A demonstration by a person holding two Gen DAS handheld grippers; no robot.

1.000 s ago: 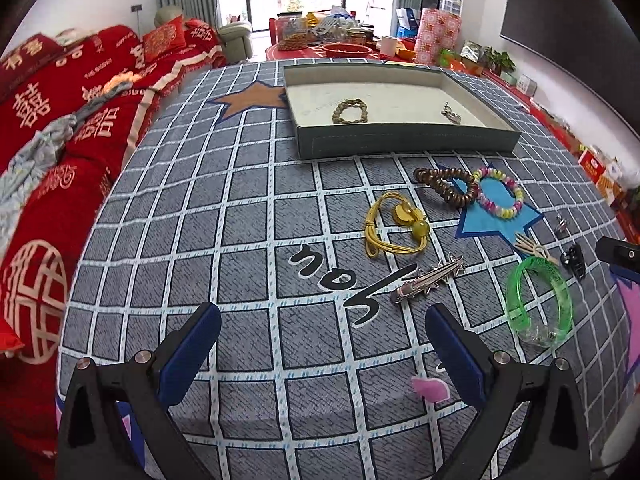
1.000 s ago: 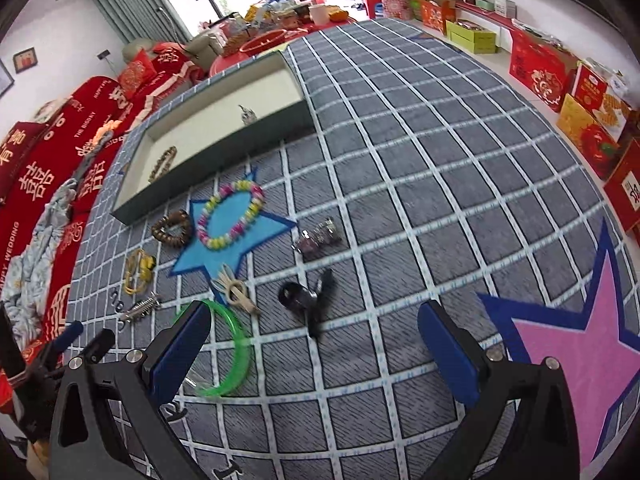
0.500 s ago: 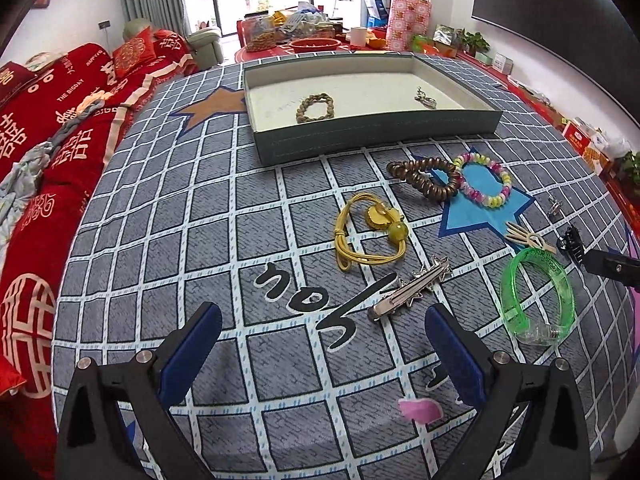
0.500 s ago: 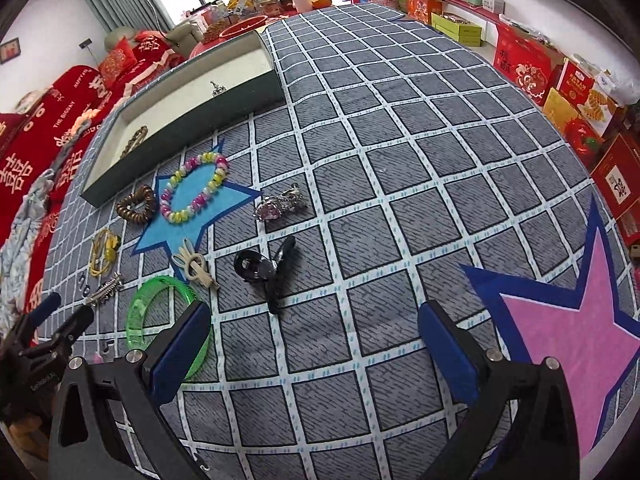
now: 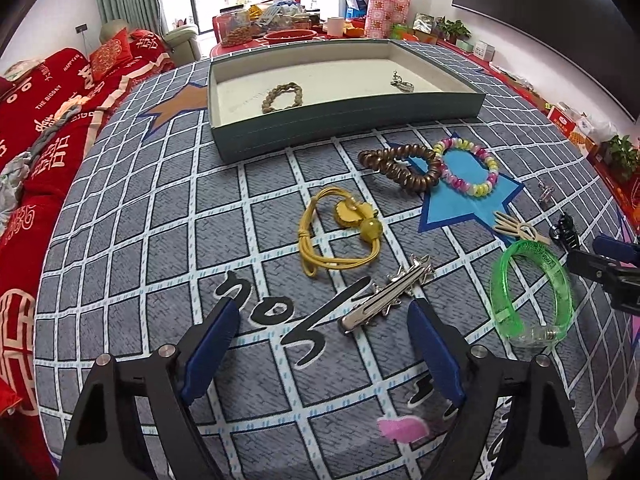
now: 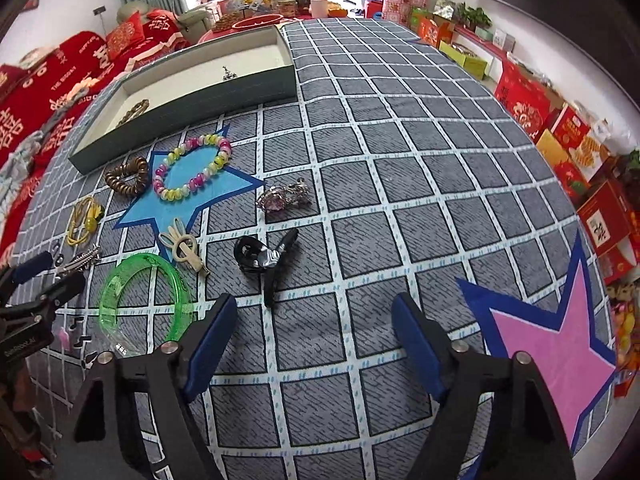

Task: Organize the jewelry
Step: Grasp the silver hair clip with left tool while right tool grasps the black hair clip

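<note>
left gripper (image 5: 324,344) spread wide, holding nothing, hovering just short of a silver hair clip (image 5: 386,294) lying on the checked cloth (image 5: 160,208). right gripper (image 6: 312,340) likewise wide and holding nothing, near a black claw clip (image 6: 264,260). farther back, green tray (image 5: 340,114) holding a beaded bracelet (image 5: 282,96) and a small silver piece (image 5: 401,83).

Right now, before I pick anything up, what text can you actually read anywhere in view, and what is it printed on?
"THE BIGDAY": white letters on the red sofa cover.
"you": large black script on the tablecloth, upside down from the left wrist camera.
Large white Chinese characters on the same red cover: visible, not readable to me.
Embossed lettering on the green bangle: too small.
Print on the red gift boxes: too blurred.
</note>
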